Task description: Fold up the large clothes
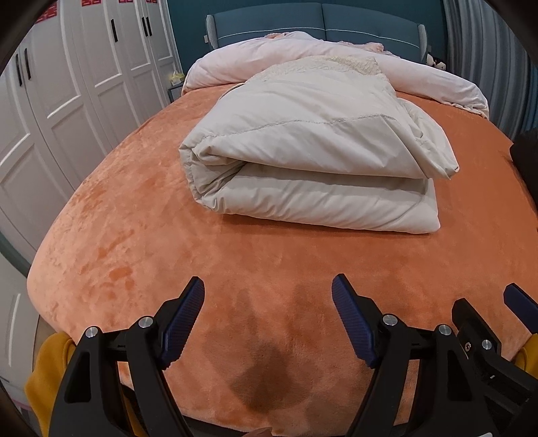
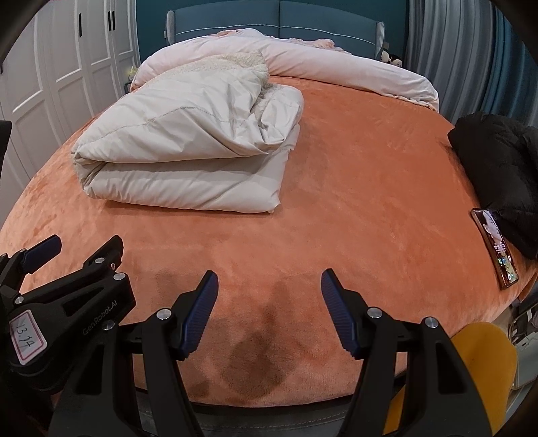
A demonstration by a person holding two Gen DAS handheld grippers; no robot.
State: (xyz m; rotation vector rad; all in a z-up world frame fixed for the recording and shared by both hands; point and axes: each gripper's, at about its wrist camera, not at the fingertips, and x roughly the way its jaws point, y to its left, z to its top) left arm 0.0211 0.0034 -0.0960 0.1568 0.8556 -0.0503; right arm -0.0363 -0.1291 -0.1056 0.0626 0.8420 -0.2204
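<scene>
- Both tongs hang released over the near edge of the bed: left tongs point(image 1: 268, 292) and right tongs point(image 2: 269, 287) stand spread with nothing between the blue pads, side by side and close together. Swung inward, they could knock one another.
- Under them lies only the orange plush bed cover point(image 1: 134, 208). Closing down here would pinch the cover, not the garment, and drag it into wrinkles.
- Off to the right edge, a phone point(image 2: 494, 248) lies just against a black puffy garment point(image 2: 504, 168). Pulling that garment across could sweep the phone off the bed.
- Further in, the cream padded coat point(image 1: 312, 161) sits folded into a thick bundle, well apart from both tongs. It looks springy; a pinch on its top layer alone would likely peel the fold open.
- What looks like fleece lining at its far end point(image 2: 242, 67) is hard to make out, so its loose flap may slip.
- Behind it, a pink duvet point(image 1: 269, 53) is heaped by the headboard point(image 1: 319, 20); pushing the bundle back could tangle the two.
</scene>
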